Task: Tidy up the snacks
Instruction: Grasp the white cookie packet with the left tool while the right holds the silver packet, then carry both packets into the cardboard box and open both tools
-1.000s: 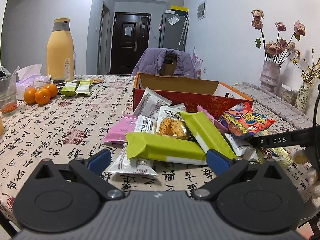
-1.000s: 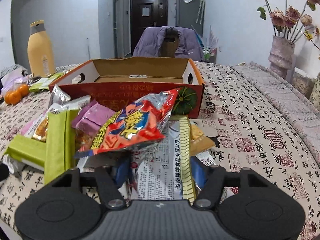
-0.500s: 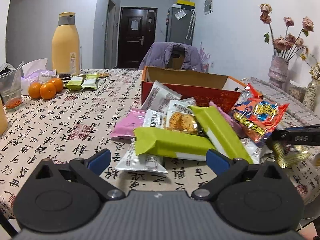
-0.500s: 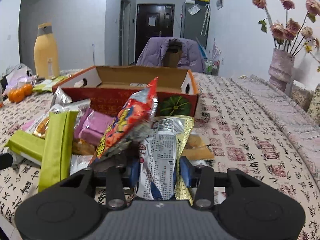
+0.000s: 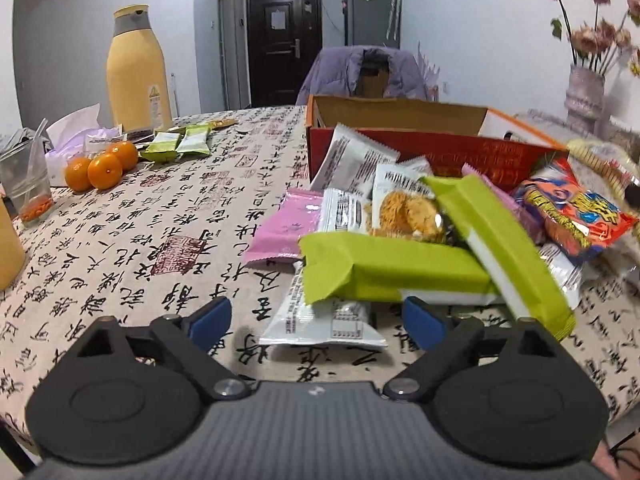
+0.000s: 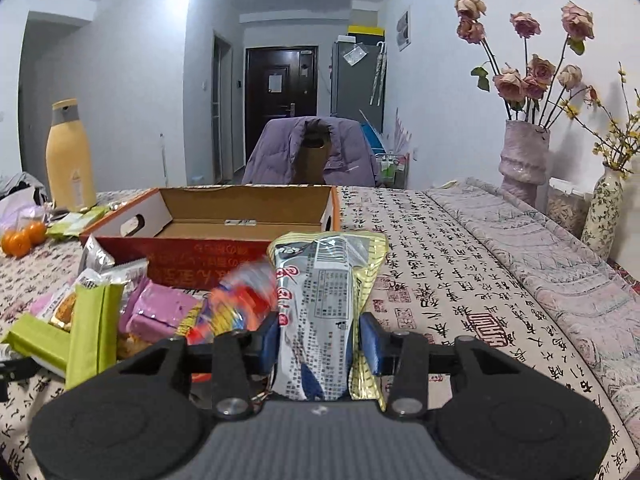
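Observation:
My right gripper is shut on a silver and gold snack packet and holds it up above the table, in front of the open cardboard box. The red-orange chip bag lies blurred at the packet's left. My left gripper is open and empty, low over the table, just before a white packet and two green packets. The snack pile also holds pink packets and the red-orange chip bag. The box stands behind the pile.
A yellow bottle, several oranges, a plastic cup and small green packets stand at the table's left. Vases with flowers stand at the right. A chair with a purple jacket is behind the table.
My right gripper closed on the silver and gold packet and lifted it. The red-orange chip bag slid off it to the left. My left gripper stayed open and shifted slightly.

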Demonstrator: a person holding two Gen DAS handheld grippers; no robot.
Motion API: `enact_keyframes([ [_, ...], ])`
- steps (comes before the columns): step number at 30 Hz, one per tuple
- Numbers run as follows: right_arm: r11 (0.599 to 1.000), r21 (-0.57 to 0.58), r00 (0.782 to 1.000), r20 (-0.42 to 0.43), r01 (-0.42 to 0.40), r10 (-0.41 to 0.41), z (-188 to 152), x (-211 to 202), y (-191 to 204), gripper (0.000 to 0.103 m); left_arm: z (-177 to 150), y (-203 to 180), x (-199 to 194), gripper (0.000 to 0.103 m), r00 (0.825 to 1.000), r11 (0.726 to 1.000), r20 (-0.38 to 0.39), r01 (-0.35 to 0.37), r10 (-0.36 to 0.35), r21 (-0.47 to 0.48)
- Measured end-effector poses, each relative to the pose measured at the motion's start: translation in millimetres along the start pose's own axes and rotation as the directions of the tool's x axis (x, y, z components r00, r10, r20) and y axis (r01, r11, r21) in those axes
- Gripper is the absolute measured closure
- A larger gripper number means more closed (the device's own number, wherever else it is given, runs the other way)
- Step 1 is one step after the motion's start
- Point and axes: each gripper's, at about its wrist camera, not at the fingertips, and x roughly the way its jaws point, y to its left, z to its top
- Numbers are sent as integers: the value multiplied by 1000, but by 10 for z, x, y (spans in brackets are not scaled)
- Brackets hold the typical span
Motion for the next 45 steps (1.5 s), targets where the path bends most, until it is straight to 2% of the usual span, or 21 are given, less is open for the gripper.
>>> enact_keyframes([
  [2,1000,5,1000,0,-1,1,1,8,-26,61,-3,10,44,32,1000,1000,-16,8,-8,28],
  [5,1000,9,1000,-1,-8,8,-3,18,-30,61,30,95,110,32,998,999,-30,49,-49,5],
  [8,1000,8,1000,-4,-17,17,-18,21,-1,61,58,114,155,34,998,999,-30,47,-47,1],
  [9,1000,7,1000,-5,-20,20,-22,22,10,61,59,115,170,37,998,999,-30,50,-50,4],
  [11,1000,8,1000,-6,-27,27,-28,22,25,61,54,112,167,55,998,998,-22,60,-60,12],
  [13,1000,8,999,-8,-30,31,-33,18,34,61,51,115,137,60,998,997,-15,69,-69,18],
  [26,999,17,999,1,-32,32,-34,-78,51,61,97,278,-249,61,996,1000,84,17,-18,20],
  [32,999,16,999,22,-36,36,0,-180,76,61,184,271,-479,61,987,999,161,23,-26,26],
  [45,998,4,996,66,-58,58,174,-234,166,61,465,160,-633,61,968,999,246,34,-43,41],
])
